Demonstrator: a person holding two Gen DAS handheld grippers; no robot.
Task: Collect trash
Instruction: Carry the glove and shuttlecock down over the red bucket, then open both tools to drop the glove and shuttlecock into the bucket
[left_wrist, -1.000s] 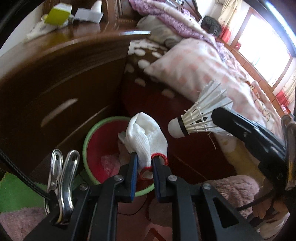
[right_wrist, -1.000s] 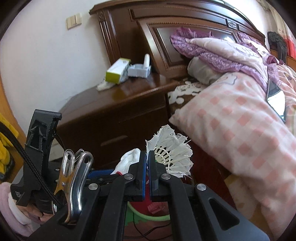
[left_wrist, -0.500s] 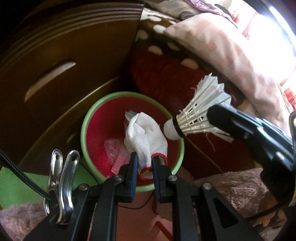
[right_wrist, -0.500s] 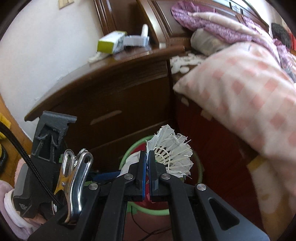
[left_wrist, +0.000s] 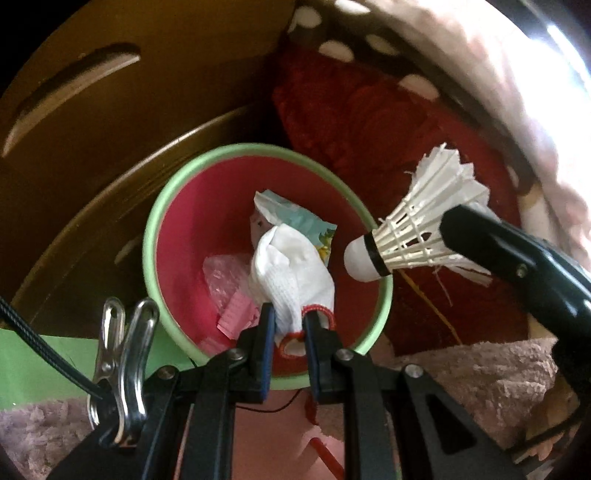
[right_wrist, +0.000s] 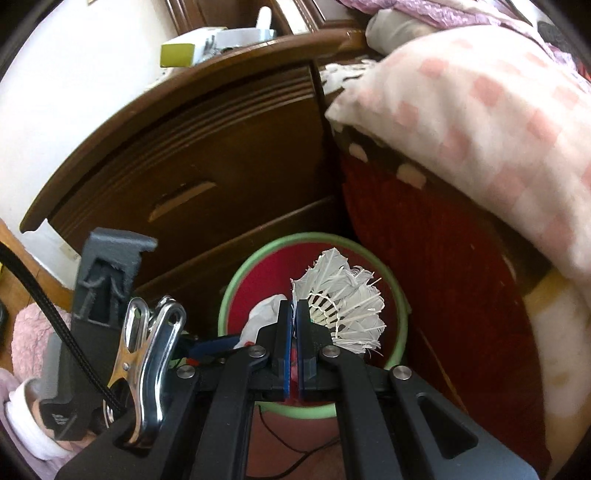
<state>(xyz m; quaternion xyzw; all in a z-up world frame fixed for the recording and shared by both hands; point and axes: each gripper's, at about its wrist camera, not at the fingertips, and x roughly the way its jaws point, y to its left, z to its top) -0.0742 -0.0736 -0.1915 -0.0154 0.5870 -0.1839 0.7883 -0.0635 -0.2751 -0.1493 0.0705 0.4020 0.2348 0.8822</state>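
Observation:
My left gripper (left_wrist: 289, 317) is shut on a white knit glove (left_wrist: 291, 273) with a red cuff, and holds it over the open mouth of a red bin with a green rim (left_wrist: 155, 229). Wrappers and pink scraps lie in the bin. My right gripper (right_wrist: 295, 314) is shut on the feathers of a white shuttlecock (right_wrist: 343, 306). In the left wrist view the shuttlecock (left_wrist: 413, 236) hangs with its cork over the bin's right rim. The glove (right_wrist: 262, 314) shows to the left of the right gripper's fingers, above the bin (right_wrist: 236, 280).
The bin stands on the floor between a dark wooden nightstand (right_wrist: 192, 162) and a bed with a pink checked quilt (right_wrist: 480, 122). Boxes sit on the nightstand (right_wrist: 221, 40). A fluffy pink rug (left_wrist: 480, 376) and a thin cable (left_wrist: 269, 408) lie near the bin.
Both grippers have come down toward the bin, which now looks larger and nearer. The glove and shuttlecock stayed gripped and now hang over the bin's mouth.

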